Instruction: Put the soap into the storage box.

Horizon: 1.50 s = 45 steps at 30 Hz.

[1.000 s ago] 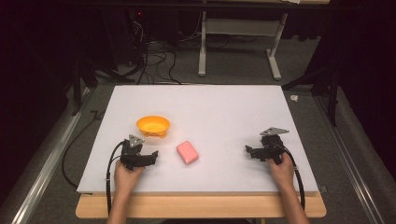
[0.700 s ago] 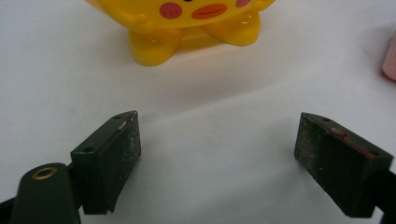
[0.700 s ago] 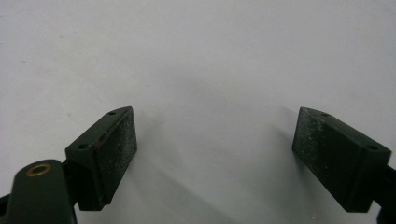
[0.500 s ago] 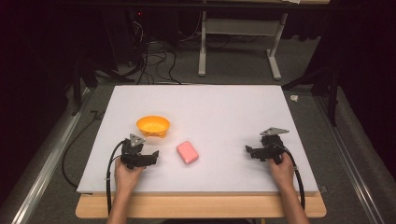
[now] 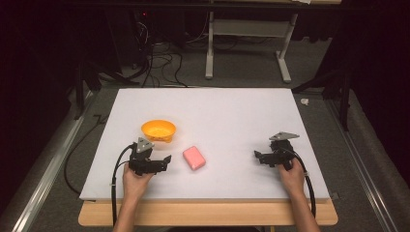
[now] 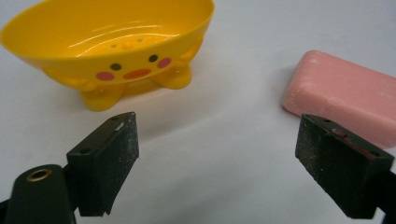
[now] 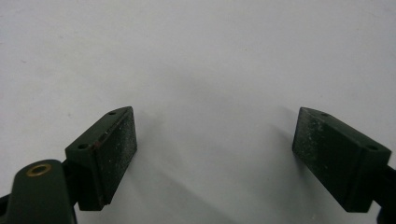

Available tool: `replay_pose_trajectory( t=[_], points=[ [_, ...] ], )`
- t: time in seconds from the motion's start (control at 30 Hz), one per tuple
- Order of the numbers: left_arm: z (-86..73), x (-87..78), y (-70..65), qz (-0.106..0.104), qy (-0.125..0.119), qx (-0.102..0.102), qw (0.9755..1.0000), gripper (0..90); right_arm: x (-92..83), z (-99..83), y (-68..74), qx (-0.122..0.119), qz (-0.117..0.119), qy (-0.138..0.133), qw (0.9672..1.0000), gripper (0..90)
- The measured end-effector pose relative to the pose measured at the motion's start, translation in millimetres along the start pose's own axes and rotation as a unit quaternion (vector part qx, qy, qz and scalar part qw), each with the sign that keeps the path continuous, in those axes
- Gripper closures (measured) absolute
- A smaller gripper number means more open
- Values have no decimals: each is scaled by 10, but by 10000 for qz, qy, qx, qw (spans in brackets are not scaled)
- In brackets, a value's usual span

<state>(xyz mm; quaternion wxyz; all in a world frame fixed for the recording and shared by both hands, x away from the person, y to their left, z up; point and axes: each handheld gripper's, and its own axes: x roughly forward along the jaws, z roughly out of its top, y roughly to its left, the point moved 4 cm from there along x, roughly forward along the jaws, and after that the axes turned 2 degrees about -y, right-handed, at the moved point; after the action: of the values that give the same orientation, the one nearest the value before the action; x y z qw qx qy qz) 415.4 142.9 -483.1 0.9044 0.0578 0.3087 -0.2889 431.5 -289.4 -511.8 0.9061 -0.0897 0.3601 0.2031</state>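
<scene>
We had the left claw [image 5: 166, 160] spread wide and empty, low over the white surface [image 5: 232, 116] at its near left. The right claw [image 5: 257, 156] was equally spread and empty at near right, well apart. Pink soap bar [image 5: 194, 158] lay just beside the left claw; beyond it stood the yellow duck-faced dish [image 5: 158, 131], empty.

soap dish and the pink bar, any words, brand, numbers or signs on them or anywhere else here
No readable text anywhere.
Yellow soap dish: no words, just a painted face with two dark eyes, pink cheeks and an orange beak.
Pink soap bar: surface looks plain, no stamp or brand that can be made out.
Left gripper and right gripper: black jaws carry no label.
White table: no markings.
</scene>
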Motion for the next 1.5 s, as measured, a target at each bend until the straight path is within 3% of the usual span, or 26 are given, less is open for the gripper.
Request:
replay_pose_trajectory(
  t=[0.13,0.53,1.03,1.3,1.5],
  points=[
    [14,9,-61,-218,37,50,9997,133,0,0,-1,-9,0,-1,10000,144],
    [44,96,-281,-454,79,296,9985,116,0,0,-1,-8,0,-1,10000,145],
    [153,303,-644,-806,180,821,9932,79,0,0,-2,-16,0,2,10000,145],
    [241,418,-761,-881,175,1035,9906,52,0,0,-2,-15,0,2,10000,145],
    [246,564,-795,-939,369,1092,9889,38,0,0,-2,-10,3,3,10000,144]
  ],
)
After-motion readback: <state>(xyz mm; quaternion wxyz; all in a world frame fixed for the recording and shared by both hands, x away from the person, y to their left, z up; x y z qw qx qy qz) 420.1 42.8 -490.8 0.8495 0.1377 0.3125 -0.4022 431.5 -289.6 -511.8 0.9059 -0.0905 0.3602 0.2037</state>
